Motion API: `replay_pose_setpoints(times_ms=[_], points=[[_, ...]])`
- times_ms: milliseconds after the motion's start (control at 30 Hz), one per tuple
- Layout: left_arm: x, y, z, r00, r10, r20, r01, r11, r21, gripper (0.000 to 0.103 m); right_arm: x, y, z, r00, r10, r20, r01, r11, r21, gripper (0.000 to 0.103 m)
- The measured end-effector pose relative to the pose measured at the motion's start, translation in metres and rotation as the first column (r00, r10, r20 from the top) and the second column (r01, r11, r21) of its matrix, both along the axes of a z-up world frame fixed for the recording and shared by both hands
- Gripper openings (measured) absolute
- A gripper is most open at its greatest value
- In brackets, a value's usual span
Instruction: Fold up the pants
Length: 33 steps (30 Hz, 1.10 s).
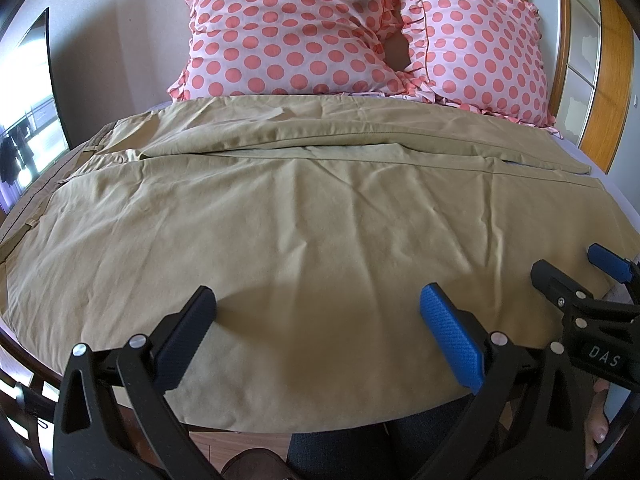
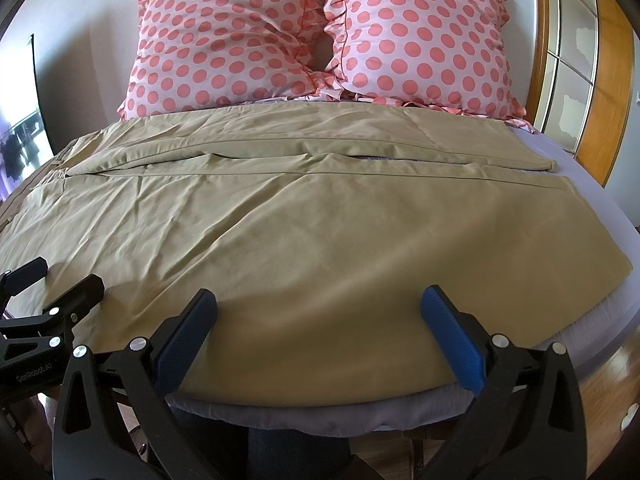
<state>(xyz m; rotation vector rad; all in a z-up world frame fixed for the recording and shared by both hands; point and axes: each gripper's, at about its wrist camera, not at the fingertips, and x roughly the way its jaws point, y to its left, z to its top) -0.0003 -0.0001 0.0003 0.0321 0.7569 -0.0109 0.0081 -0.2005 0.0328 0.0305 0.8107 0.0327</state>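
A: Left wrist view?
B: Left gripper (image 1: pixel 318 334) gapes wide over the pants (image 1: pixel 280 216), spread flat on the bed (image 1: pixel 600 184).
A: Right wrist view?
B: Right gripper (image 2: pixel 318 334) likewise spread apart; 2 pillows (image 2: pixel 320 36) behind.

Both views were bright, lit by daylight. A window (image 1: pixel 28 128) at far left was blown out to white w/ a purple fringe; same glare showed in the right wrist view. Light fell soft & even on the pants (image 1: pixel 280 220), wrinkles throwing shallow shadows. A darker shadow patch sat on the fabric between the left tongs (image 1: pixel 318 304); similar under the right tongs (image 2: pixel 319 302). Strong fisheye bend: bed (image 2: pixel 592 184) edges curved, corners vignetted black. Focus was sharp at centre, pillows (image 2: pixel 312 36) incl.; slight softness at the rims.
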Motion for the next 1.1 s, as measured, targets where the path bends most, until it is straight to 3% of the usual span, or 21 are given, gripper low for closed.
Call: replay_pose_setpoints(times_ms=[1100], points=[[0.000,0.000,0.000,1.000,-0.001,0.003,0.001,1.000,0.000,0.101,-0.003,0.016,-0.004,1.000,0.001,0.008,-0.001,1.000,0.000,0.102]])
